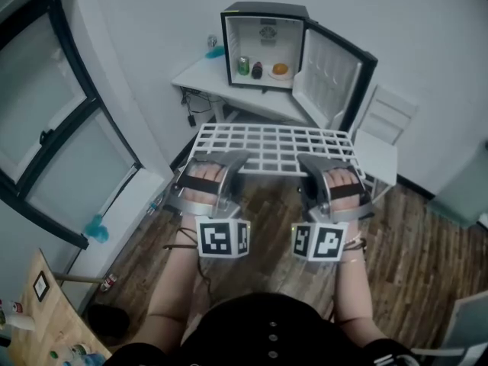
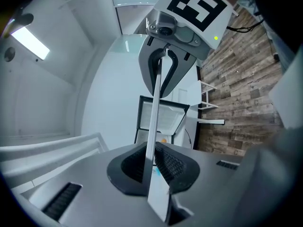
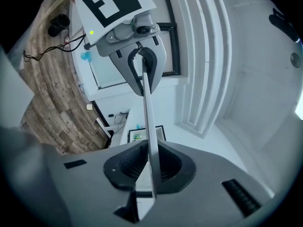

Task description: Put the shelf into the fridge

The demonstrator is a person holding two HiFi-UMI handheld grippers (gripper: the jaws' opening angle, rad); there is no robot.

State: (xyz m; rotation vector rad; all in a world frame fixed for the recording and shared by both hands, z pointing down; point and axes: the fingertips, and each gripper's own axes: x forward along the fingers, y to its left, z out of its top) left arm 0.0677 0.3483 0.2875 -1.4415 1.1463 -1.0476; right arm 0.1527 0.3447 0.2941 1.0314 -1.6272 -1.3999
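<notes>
Well ahead of the left gripper [image 1: 226, 163] and right gripper [image 1: 314, 165], the fridge [image 1: 263, 21] stands open on its counter [image 1: 200, 75]. Both clamp narrowly on the near edge of the white wire shelf [image 1: 271, 147], held level between them. Uneven hands could tilt it into the door [image 1: 329, 71].

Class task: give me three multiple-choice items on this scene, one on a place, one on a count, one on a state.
1. Where does the fridge stand? A on the floor; B on the white table; C on a chair.
2. How many things sit inside it? A one; B six; C three.
3. The white shelf is: A held in the air; B inside the fridge; C lying on the floor.
Answers: 1 B, the table shows under it. 2 C, a green can, a dark item and an orange item. 3 A, the left gripper and right gripper clamp its near edge.
</notes>
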